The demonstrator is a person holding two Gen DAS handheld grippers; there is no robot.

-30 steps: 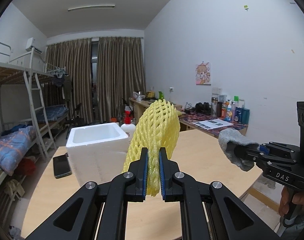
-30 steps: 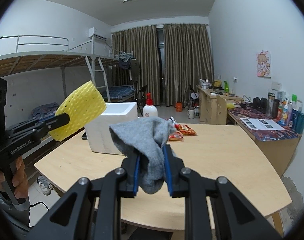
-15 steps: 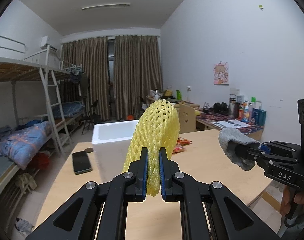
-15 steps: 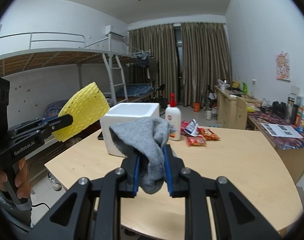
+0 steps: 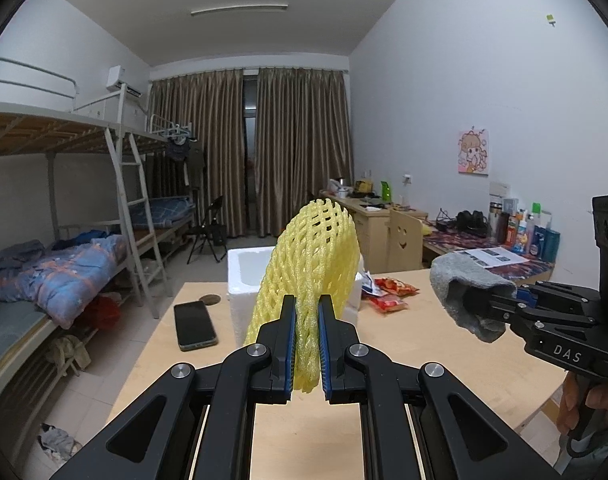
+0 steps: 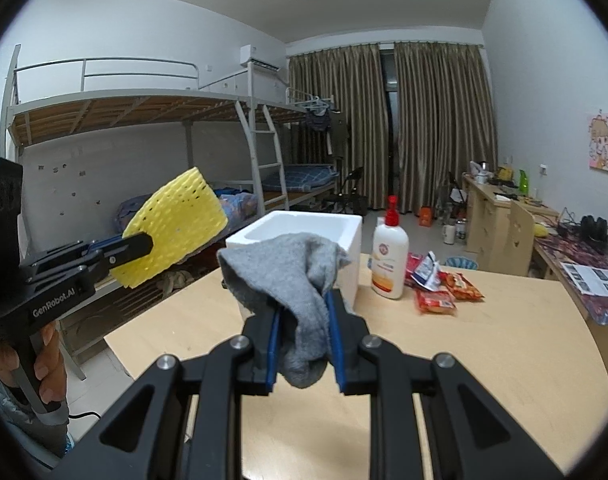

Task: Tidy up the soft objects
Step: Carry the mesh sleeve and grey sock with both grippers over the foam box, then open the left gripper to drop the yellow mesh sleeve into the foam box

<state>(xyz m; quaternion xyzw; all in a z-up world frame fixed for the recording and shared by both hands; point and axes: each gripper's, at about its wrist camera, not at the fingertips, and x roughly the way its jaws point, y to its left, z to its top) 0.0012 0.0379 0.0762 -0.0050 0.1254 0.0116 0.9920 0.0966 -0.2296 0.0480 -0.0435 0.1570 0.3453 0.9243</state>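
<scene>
Pinching a yellow foam net, the left claw points at the white foam box ahead on the surface; the right claw clamps a grey sock, similarly near.

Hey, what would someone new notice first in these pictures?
Probably the yellow foam net, pinched upright in the left gripper in front of the white foam box. Next, the grey sock drooping from the right gripper above the wooden table.
</scene>
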